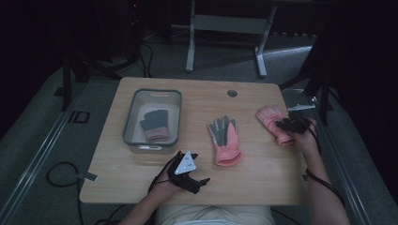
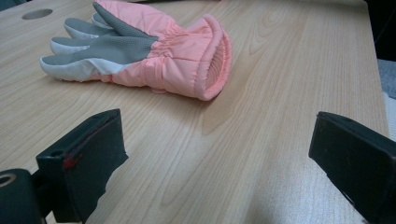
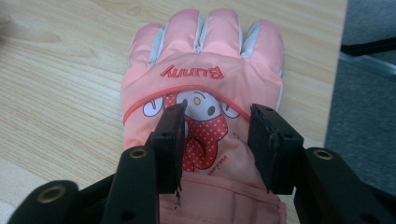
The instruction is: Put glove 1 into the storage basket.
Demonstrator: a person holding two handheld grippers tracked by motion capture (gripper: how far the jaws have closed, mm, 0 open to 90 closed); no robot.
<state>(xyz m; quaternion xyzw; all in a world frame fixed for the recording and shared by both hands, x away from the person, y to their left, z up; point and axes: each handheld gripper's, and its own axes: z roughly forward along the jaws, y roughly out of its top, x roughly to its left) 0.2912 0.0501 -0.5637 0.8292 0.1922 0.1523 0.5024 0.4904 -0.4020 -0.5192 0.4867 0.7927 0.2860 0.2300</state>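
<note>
Over at the right edge of the table (image 1: 197, 185), the right gripper (image 1: 287, 123) is down on the pink glove with the bunny print (image 3: 205, 84) — back side up, fingers pointing away from the person. In the right gripper view its two black jaws stand partly apart, astride the glove's wrist end; whether the pads are actually pressing into the fabric cannot be told, so this is no confirmed grip.

Mid-table lies a second pink glove (image 1: 225, 140), grey palm up, cuff toward the person, well apart from the first. The left gripper (image 1: 196, 183) rests near the front edge, jaws spread wide with only bare wood between them — that second glove lies ahead of it in the left gripper view.

To the left, a grey bin (image 1: 129, 123) holds a dark glove with a pink cuff (image 1: 154, 124).
</note>
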